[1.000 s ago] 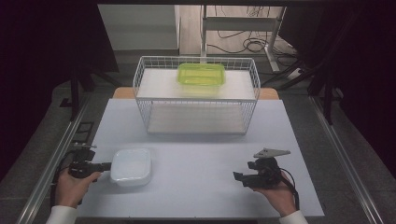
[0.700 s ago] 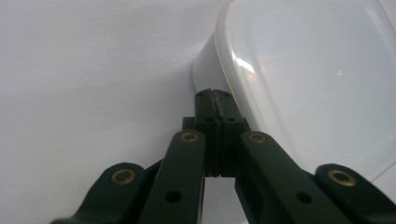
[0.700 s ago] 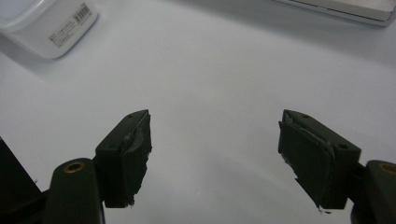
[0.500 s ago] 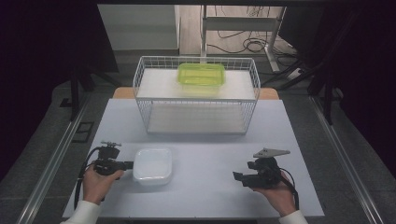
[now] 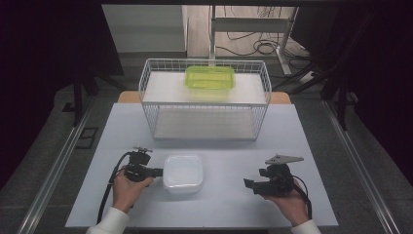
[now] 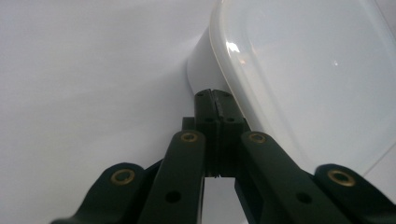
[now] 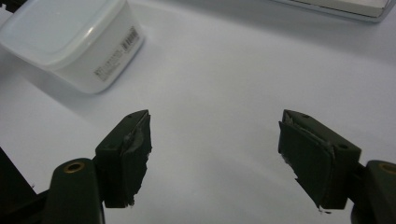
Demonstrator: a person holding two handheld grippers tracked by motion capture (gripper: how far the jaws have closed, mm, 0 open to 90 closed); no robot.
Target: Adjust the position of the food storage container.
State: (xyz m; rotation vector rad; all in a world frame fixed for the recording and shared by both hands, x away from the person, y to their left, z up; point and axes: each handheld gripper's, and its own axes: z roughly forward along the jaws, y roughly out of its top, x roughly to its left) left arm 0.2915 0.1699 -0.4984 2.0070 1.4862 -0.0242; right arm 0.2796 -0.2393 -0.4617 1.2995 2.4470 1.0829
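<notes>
White lidded tub [image 5: 183, 172] at the black left tongs [image 5: 157, 172]; lime-green container [image 5: 209, 77] in white wire basket [image 5: 204, 119] beyond.

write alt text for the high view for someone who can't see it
A person's left gripper, jaws shut, touches the left side of a white lidded container on a white table, while the right gripper rests open to the right, apart from it. Farther back stands a white wire basket with a green container on its upper level.
</notes>
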